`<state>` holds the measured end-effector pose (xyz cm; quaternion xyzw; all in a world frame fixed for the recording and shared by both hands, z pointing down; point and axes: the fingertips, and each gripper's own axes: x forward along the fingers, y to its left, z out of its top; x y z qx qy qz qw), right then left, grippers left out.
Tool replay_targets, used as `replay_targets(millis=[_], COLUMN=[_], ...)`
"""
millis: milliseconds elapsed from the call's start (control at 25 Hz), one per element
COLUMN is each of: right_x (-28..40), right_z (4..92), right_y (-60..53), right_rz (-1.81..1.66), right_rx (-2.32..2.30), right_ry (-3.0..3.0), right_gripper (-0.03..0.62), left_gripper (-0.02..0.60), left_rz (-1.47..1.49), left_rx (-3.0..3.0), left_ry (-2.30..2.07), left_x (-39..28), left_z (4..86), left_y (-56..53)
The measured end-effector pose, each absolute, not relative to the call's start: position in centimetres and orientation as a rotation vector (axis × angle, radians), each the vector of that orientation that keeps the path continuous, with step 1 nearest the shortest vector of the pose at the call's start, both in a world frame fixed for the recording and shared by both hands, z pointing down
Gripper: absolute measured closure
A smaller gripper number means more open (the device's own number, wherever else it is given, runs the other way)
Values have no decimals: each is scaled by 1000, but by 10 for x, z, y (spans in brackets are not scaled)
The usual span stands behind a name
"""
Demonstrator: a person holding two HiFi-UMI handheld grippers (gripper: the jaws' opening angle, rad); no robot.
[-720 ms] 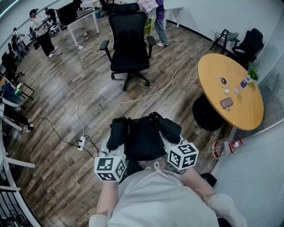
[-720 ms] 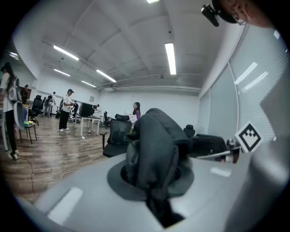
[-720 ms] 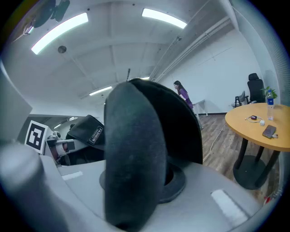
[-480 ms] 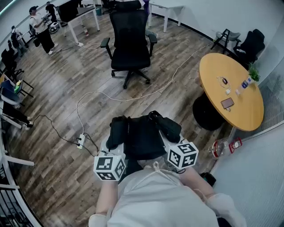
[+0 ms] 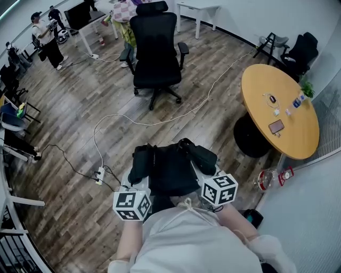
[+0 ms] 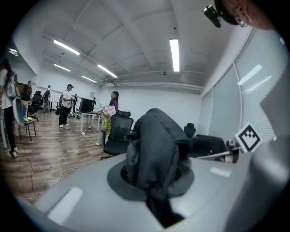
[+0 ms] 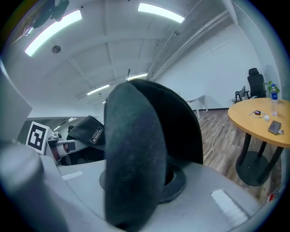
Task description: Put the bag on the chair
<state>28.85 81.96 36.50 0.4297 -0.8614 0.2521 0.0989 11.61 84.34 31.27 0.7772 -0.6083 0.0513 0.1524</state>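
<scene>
A black bag (image 5: 171,165) hangs between my two grippers, close in front of my chest in the head view. My left gripper (image 5: 139,178) is shut on a bunched dark fold of the bag (image 6: 156,156) at its left side. My right gripper (image 5: 202,173) is shut on a padded black strap of the bag (image 7: 133,167) at its right side. The black office chair (image 5: 155,50) stands on the wooden floor well ahead of me, its seat bare. In the left gripper view the chair (image 6: 118,136) shows behind the fold.
A round wooden table (image 5: 278,109) with small items stands at the right. A white cable (image 5: 160,120) and a power strip (image 5: 98,173) lie on the floor between me and the chair. A person (image 5: 121,16) stands just behind the chair, others (image 5: 47,37) at far left.
The bag and both grippers keep their place in front of me. A person behind the chair has crossed from its right side to its left.
</scene>
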Motion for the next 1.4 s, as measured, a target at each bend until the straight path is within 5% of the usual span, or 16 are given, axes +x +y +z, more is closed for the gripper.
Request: replay_targets(millis=[960, 1400], right_x=[125, 109], right_z=[347, 367], right_y=[602, 509], right_rz=[825, 881], right_rx=[1446, 1385], right_ry=[-2473, -2467], right_gripper=[563, 563], left_gripper=[548, 548], left_rz=[157, 187], left_rx=[2363, 2310], left_ry=[-1537, -1558], left_x=[-50, -65], left_z=[298, 316], left_y=[601, 513])
